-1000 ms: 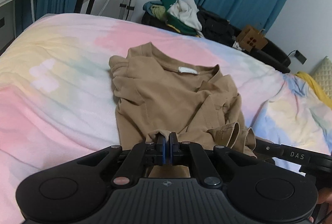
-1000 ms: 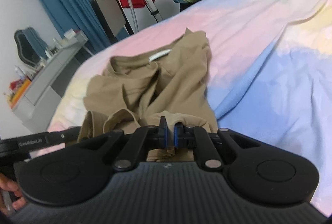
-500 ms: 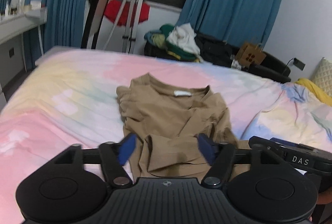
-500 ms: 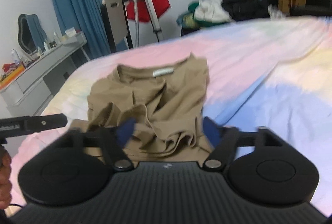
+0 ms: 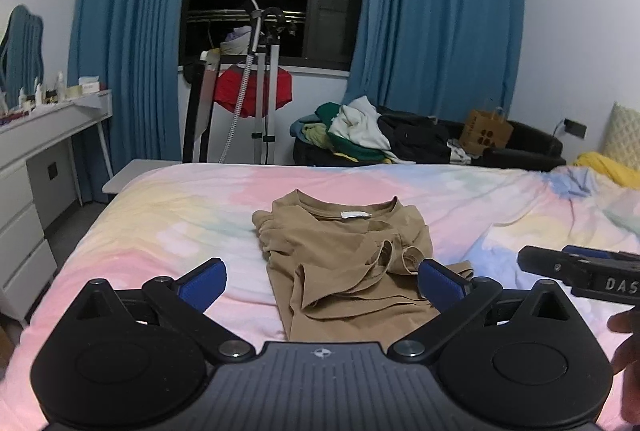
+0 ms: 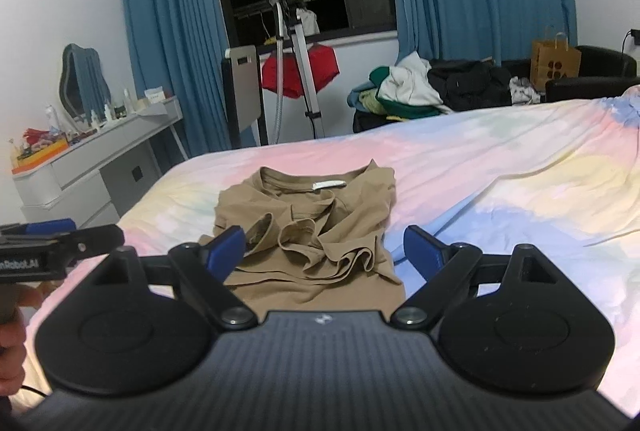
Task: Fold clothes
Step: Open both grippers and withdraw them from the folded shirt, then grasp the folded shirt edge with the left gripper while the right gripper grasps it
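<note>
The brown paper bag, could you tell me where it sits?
In both views the paper bag stands far right on the black sofa, beside the clothes pile.

We note a bed (image 5: 168, 215) covered by a pastel tie-dye sheet (image 6: 500, 167) in pink, yellow and blue, lightly creased toward its right side. Lying directly on it, near the middle, is a tan T-shirt (image 5: 344, 255), partly folded, collar and white neck label facing away from us, sleeves bunched on top. At the far right edge of the bed we see a yellow cloth (image 5: 608, 167).
</note>
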`<state>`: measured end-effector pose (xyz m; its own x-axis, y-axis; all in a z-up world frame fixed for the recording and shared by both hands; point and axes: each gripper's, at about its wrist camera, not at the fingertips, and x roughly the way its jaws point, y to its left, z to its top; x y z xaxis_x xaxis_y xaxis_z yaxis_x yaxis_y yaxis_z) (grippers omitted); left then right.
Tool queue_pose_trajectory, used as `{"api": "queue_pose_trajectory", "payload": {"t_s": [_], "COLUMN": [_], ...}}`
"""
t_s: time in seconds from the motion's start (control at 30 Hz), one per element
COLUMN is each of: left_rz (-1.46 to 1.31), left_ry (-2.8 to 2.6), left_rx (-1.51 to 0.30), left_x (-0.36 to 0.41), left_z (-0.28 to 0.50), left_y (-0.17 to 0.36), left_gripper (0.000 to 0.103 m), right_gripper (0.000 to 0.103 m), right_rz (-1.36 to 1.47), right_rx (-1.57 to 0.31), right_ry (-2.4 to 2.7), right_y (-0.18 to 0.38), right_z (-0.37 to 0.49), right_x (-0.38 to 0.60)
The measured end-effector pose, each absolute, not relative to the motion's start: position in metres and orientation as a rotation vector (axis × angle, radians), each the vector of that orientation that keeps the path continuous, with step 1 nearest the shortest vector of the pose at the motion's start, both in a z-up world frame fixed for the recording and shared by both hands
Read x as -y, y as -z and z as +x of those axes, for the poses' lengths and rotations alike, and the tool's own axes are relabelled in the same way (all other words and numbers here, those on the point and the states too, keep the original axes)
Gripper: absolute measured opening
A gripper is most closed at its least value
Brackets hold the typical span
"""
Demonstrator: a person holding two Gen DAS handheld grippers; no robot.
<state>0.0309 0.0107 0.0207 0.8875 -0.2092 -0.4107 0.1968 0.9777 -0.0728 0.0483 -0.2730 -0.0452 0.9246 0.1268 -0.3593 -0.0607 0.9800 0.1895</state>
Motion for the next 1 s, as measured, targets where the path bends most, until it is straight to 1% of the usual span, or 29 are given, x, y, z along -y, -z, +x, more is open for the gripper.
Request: {"api": "queue_pose_trajectory", "payload": {"t_s": [0.23, 0.43, 0.8, 1.0], "left_rz": [-0.029, -0.082, -0.374, -0.579], "left_ry": [0.209, 0.220, 0.283, 0.317], "left_rx": [-0.458, -0.539, -0.855, -1.033], "left_x": [-0.014, -0.020, -0.033, -0.034], "left_z": [0.030, 0.041, 0.067, 0.077], "left_y": [-0.018, -0.009, 0.030, 0.069], "left_gripper": [0.103, 0.103, 0.102, 0.102], "right_gripper": [0.088, 0.088, 0.088, 0.088], "right_rz": [0.168, 0.171, 0.239, 0.271], "right_rx": [-0.381, -0.398, -0.444, -0.477], "right_ry": [-0.106, -0.103, -0.080, -0.079], "right_y": [0.048, 0.054, 0.064, 0.069], "right_z": [0.051, 0.057, 0.061, 0.064], "right_x": [0.270, 0.270, 0.276, 0.280]}}
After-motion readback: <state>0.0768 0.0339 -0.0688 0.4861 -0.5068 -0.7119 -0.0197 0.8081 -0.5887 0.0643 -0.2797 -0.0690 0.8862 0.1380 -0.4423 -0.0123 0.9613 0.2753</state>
